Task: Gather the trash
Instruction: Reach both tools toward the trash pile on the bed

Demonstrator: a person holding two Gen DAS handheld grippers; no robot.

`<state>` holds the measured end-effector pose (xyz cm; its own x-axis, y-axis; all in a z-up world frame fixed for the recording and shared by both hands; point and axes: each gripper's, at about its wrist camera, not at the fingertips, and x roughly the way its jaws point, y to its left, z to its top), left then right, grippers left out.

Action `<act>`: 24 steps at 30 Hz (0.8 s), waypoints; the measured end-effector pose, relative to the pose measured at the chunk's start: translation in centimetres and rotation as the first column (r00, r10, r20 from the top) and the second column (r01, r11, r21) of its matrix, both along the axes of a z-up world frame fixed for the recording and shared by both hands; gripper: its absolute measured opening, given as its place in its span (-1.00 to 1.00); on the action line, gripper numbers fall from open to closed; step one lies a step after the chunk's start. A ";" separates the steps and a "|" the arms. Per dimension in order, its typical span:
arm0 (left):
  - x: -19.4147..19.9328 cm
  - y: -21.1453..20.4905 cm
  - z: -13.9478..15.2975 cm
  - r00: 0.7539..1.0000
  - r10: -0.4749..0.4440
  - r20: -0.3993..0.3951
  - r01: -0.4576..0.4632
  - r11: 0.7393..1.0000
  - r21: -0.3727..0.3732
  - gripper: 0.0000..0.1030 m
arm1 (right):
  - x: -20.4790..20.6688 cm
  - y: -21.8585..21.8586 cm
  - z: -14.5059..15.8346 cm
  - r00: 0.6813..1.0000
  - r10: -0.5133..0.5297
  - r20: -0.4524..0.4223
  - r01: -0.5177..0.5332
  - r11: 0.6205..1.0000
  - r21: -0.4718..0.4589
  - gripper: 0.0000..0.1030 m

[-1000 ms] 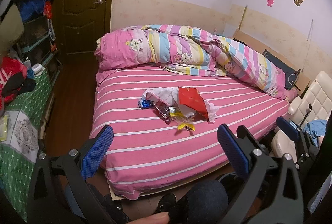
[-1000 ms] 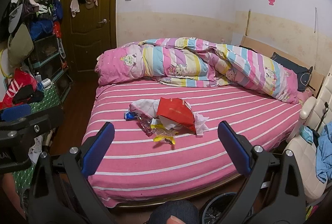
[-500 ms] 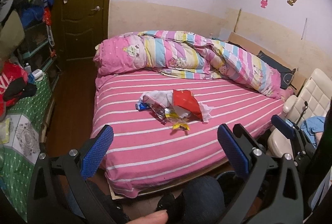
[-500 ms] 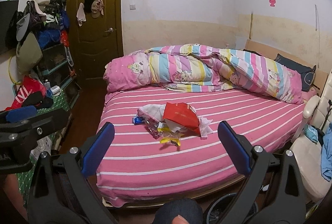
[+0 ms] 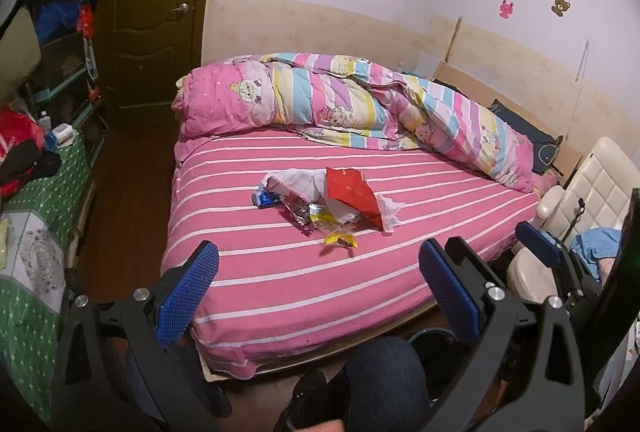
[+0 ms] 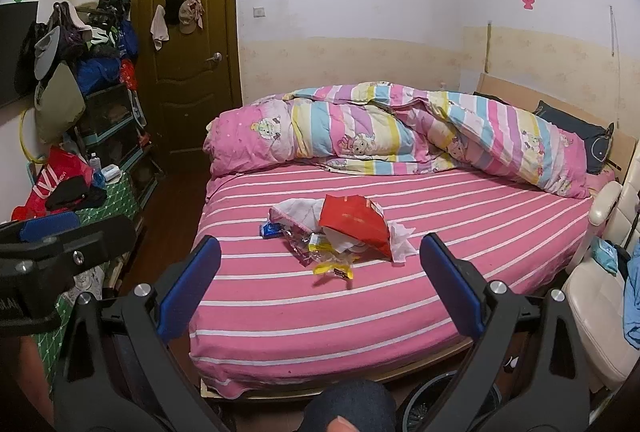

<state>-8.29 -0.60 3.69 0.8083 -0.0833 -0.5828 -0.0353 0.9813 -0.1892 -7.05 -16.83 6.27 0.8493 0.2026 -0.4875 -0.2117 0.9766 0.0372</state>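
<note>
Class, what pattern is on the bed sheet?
Pink with thin white stripes on the sheet; clearest in the right wrist view.

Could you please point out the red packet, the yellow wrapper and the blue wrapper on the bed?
red packet [image 6: 354, 222], right wrist view, middle of its face.
yellow wrapper [image 6: 335, 267], right wrist view, its centre.
blue wrapper [image 5: 265, 198], left wrist view, its centre.

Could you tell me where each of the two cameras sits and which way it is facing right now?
Left wrist: on the left gripper, open, facing the bed; a knee and the right gripper show.
Right wrist: on the right gripper, open, facing the bed from further right; a knee and the left gripper show.
Shared: trash pile, quilt, door.
</note>
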 end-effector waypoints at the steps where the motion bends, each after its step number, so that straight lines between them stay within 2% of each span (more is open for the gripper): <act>1: 0.0 0.0 -0.1 1.000 -0.002 -0.002 0.002 1.000 -0.001 0.89 | 0.2 0.0 -0.1 1.000 0.000 -0.006 0.000 1.000 0.000 0.90; 5: 0.6 -0.1 -1.1 1.000 -0.025 -0.017 0.024 1.000 -0.004 0.89 | 1.2 -0.2 -0.9 1.000 0.012 -0.027 -0.012 1.000 0.011 0.90; 12: 2.8 0.7 -3.2 0.997 -0.055 -0.053 0.053 0.997 -0.054 0.89 | 3.7 -0.6 -3.4 0.993 0.071 -0.097 -0.064 0.995 0.076 0.90; 18: 6.3 1.7 -6.4 0.990 -0.075 -0.117 0.063 0.993 -0.105 0.89 | 6.9 -0.8 -6.5 0.985 0.059 -0.160 -0.048 0.996 0.069 0.90; 24: 10.6 2.4 -10.3 0.977 -0.097 -0.192 0.072 0.988 -0.135 0.89 | 11.1 -1.1 -11.2 0.962 0.063 -0.264 -0.045 0.996 0.075 0.90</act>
